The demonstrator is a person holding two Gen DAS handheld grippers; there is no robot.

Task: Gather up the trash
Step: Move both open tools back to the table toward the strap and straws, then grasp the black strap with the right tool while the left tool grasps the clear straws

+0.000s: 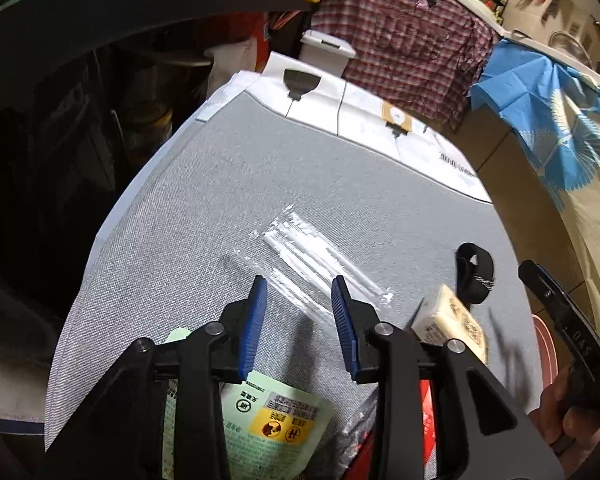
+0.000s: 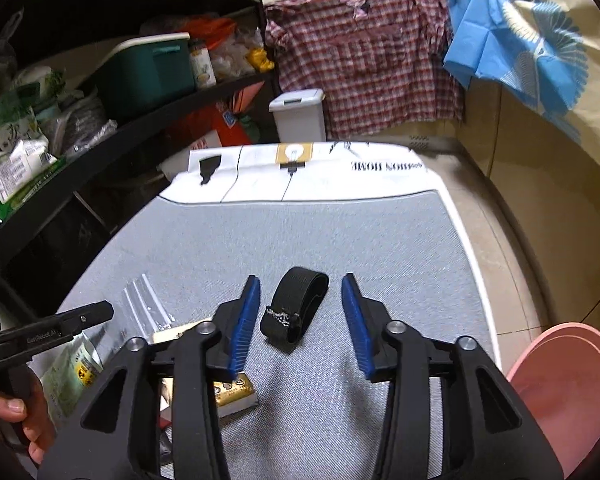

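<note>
Grey woven table (image 2: 340,240) carries the trash: a light, slippery clear wrapper (image 1: 320,260) at frame centre before the released left tongs (image 1: 299,292), and a soft black strap loop (image 2: 296,304) between the released right tongs (image 2: 300,292), best pinched mid-band

Grey mat (image 2: 340,240) w/ clear wrapper (image 1: 316,260), black strap (image 2: 296,304), green packet (image 1: 276,420), small box (image 1: 452,324).

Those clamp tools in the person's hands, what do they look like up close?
Both are alike: the left gripper and right gripper are matte black plastic frames with triangular cut-outs and silver pivot pins. Their jaws carry ribbed blue pads. The left one's side bears small white lettering, too blurred to read. No cables or sleeves show.
</note>
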